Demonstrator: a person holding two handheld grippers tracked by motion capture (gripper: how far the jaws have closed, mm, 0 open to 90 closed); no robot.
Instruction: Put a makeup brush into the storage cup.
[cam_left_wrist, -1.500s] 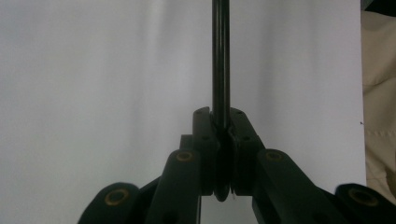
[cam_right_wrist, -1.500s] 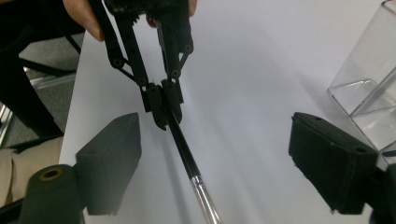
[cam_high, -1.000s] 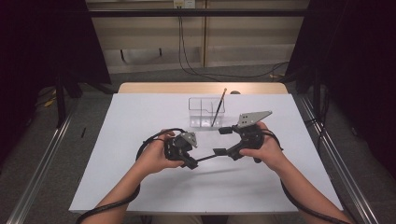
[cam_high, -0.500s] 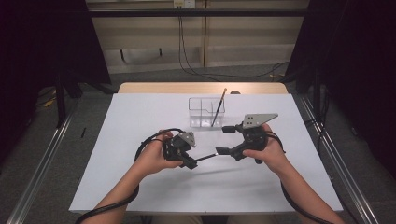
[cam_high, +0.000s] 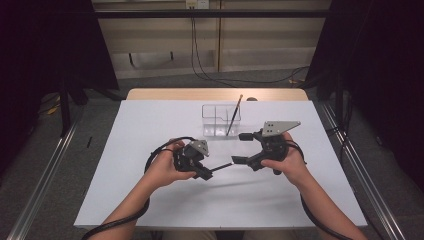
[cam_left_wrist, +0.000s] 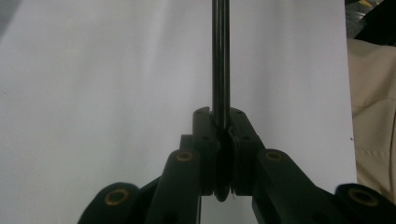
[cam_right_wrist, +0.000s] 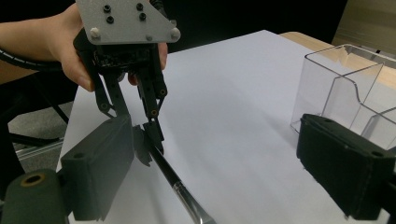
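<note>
Just in front of the clear plastic organiser box (cam_high: 221, 120), the left gripper (cam_high: 204, 173) clamps a slim, stiff, light, probably slippery black pen (cam_high: 220, 167) by its end, while the right gripper (cam_high: 241, 148) gapes around its free tip, best pinched mid-shaft.

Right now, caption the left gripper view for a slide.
Left tool shut on a thin dark brush handle above the white table.

Bench and container, far side

White-topped bench (cam_high: 150, 130) with a bare wooden strip along its far edge; clear plastic compartmented container (cam_high: 214, 120) standing near that edge, one dark brush (cam_high: 233, 116) leaning upright inside; grey floor, black cables (cam_high: 200, 55) behind.
</note>
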